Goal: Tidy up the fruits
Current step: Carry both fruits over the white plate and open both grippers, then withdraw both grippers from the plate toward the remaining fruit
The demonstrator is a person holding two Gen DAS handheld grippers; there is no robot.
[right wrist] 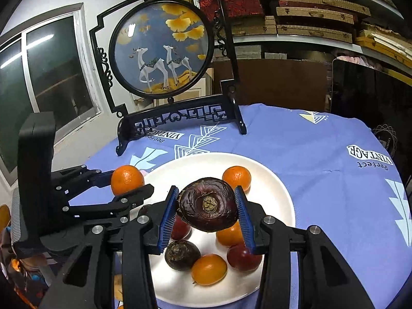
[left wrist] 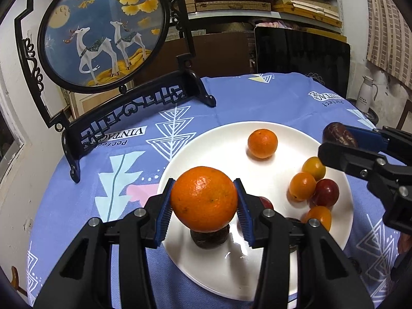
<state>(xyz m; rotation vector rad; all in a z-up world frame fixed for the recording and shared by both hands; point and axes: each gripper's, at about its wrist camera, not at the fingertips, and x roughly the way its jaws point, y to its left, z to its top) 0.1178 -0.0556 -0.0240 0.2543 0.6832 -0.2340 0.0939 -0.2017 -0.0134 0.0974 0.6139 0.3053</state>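
My left gripper [left wrist: 204, 206] is shut on a large orange [left wrist: 204, 198] and holds it above the near left part of the white plate [left wrist: 221, 141]. My right gripper [right wrist: 208, 212] is shut on a dark brown water chestnut [right wrist: 209, 204] and holds it above the plate [right wrist: 278, 188]. On the plate lie a small mandarin [left wrist: 262, 143], several kumquats [left wrist: 302, 186], a red fruit [left wrist: 326, 192] and another dark chestnut [left wrist: 209, 238]. The right gripper also shows in the left wrist view [left wrist: 340, 139], at the plate's right edge. The left gripper shows in the right wrist view [right wrist: 128, 180], at the plate's left.
The plate sits on a round table with a blue patterned cloth [left wrist: 257, 97]. A black-framed deer picture on a stand [left wrist: 103, 28] is at the back left. A dark chair [left wrist: 303, 54] stands behind the table. A white jug [left wrist: 367, 94] is at the far right.
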